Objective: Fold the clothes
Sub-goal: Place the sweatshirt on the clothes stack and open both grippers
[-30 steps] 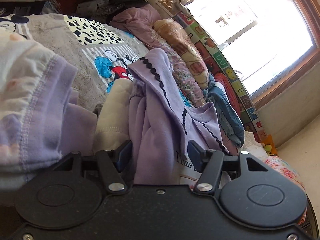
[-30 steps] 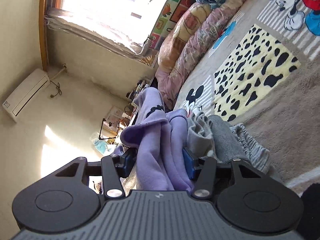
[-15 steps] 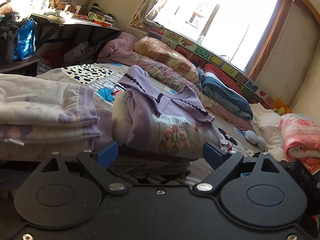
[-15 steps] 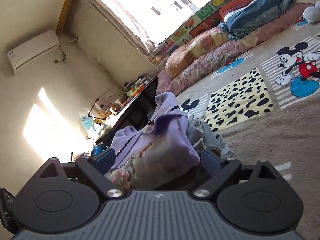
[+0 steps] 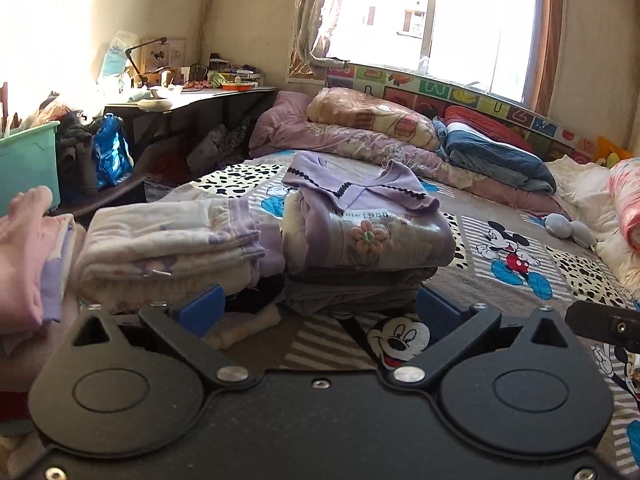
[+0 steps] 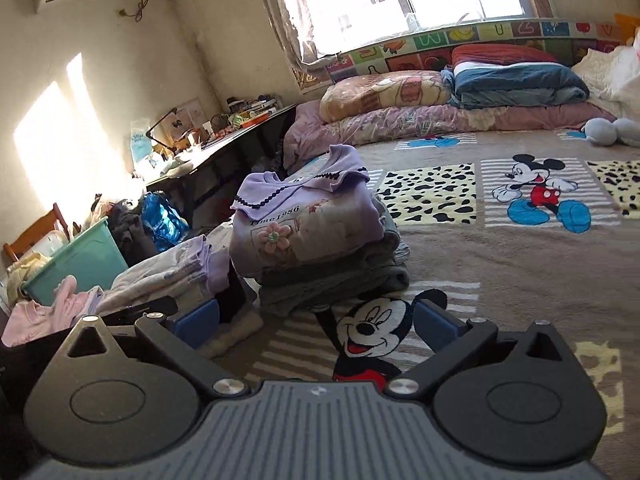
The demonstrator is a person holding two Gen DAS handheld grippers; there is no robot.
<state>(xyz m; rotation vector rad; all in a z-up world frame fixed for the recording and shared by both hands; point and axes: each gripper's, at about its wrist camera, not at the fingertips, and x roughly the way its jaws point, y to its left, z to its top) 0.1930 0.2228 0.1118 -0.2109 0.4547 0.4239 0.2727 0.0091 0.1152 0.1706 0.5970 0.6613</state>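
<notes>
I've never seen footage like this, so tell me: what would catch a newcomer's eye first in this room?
Probably the folded purple top with its fabric flower, sitting on a grey stack in the middle of the bed, beside a pale folded pile to its left. Next, the Mickey Mouse blanket spread under everything. The black left gripper and right gripper fill the bottom of each view, jaws wide open and empty.

Black hand-held gripper (image 5: 318, 310), seemingly blue pads (image 5: 202, 309)

Folded lilac collared top (image 5: 368, 224) sits atop grey folded pile (image 5: 356, 286) mid Mickey-print blanket (image 5: 508, 256); cream-lilac folded stack (image 5: 168, 240) just left, teal plastic bin (image 5: 26, 164) beyond blanket's left edge.
</notes>
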